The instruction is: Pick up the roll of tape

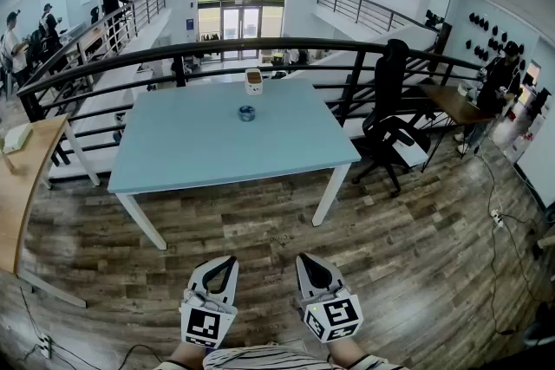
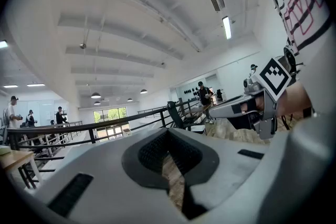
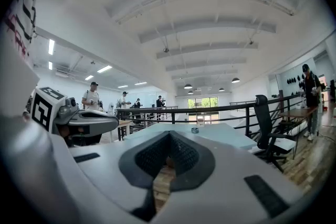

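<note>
My left gripper [image 1: 227,261] and right gripper [image 1: 306,259] sat closed on nothing, well back from the table [image 1: 173,156]. Reaching the roll of tape [image 1: 247,113] called for walking closer, I judged.

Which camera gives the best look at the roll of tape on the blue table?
The head view: the roll of tape lies in plain sight on the table, seen from above. The right gripper view shows the roll of tape only as a tiny speck. The left gripper view does not show it.
</note>
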### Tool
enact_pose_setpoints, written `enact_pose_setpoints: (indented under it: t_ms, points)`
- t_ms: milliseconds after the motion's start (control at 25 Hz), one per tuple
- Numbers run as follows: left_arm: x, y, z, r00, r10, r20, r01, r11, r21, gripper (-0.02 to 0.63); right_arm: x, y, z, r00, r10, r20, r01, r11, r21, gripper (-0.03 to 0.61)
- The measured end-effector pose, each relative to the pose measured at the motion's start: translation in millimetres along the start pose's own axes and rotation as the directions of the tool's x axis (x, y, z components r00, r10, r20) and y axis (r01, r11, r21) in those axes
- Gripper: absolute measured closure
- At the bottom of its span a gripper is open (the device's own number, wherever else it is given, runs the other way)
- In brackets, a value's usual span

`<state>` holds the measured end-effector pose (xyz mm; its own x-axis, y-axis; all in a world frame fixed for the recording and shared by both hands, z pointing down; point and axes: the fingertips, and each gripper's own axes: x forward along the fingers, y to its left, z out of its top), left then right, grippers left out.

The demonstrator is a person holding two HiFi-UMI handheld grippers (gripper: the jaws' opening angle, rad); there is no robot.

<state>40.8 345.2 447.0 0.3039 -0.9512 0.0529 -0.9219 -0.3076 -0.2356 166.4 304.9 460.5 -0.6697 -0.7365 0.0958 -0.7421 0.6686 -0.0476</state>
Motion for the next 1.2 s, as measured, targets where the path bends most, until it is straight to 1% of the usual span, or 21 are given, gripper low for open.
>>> enact_pose_setpoints:
  t_ms: [80, 320, 400, 480, 600, 640, 680, 720, 760, 960, 1200]
  points:
    - [0, 1, -4, 1.0, -0.003, -0.018, 0.003, 1.0, 0.011, 0.591, 2, 1, -1, 1.0, 0.006, -0.002, -0.006, 1.0, -0.006, 0.552]
    - [-1, -2, 0, 1.0, 0.009, -0.017, -0.009, 1.0, 0.003, 0.591, -1, -1, 0, 1.0, 0.011, -0.007, -0.011, 1.0, 0.003, 0.551]
    - [-3, -3, -2, 1.0, 0.016, -0.024, -0.016, 1.0, -0.002, 0.591, -1, 0, -1, 0.999, 0.04, 0.001, -0.04, 0.999, 0.023, 0.551]
    - [-3, -3, -5, 0.999, 0.028, -0.016, -0.029, 0.999, -0.025, 0.589, 1, 1, -2, 0.996, 0.082, 0.015, -0.083, 0.995, 0.048, 0.549]
    - [-1, -6, -14, 0.999, 0.021, -0.042, -0.022, 0.999, -0.031, 0.583, 6, 0, -8, 0.994, 0.112, 0.012, -0.112, 0.992, 0.062, 0.546]
    - [0, -7, -18, 0.999, 0.014, -0.052, -0.016, 0.999, -0.038, 0.575, 8, -1, -10, 0.993, 0.118, 0.006, -0.118, 0.991, 0.069, 0.535]
    - [2, -8, -21, 0.998, 0.007, -0.063, -0.01, 0.999, -0.05, 0.532, 10, -2, -12, 0.992, 0.124, -0.001, -0.123, 0.989, 0.079, 0.482]
    - [4, -8, -25, 0.997, 0.002, -0.075, -0.006, 0.998, -0.062, 0.447, 13, -3, -14, 0.992, 0.128, -0.01, -0.126, 0.988, 0.091, 0.394]
    - [6, -6, -28, 0.996, -0.002, -0.089, -0.004, 0.998, -0.067, 0.408, 15, -4, -16, 0.991, 0.131, -0.018, -0.128, 0.987, 0.1, 0.382]
    - [28, 11, -34, 0.993, -0.01, -0.115, 0.002, 0.998, -0.069, 0.408, 39, -18, -14, 0.991, 0.126, -0.039, -0.122, 0.987, 0.103, 0.382]
    - [83, 48, -51, 0.991, -0.063, -0.122, 0.053, 0.995, -0.086, 0.408, 88, -44, -12, 0.996, 0.073, -0.058, -0.066, 0.992, 0.105, 0.382]
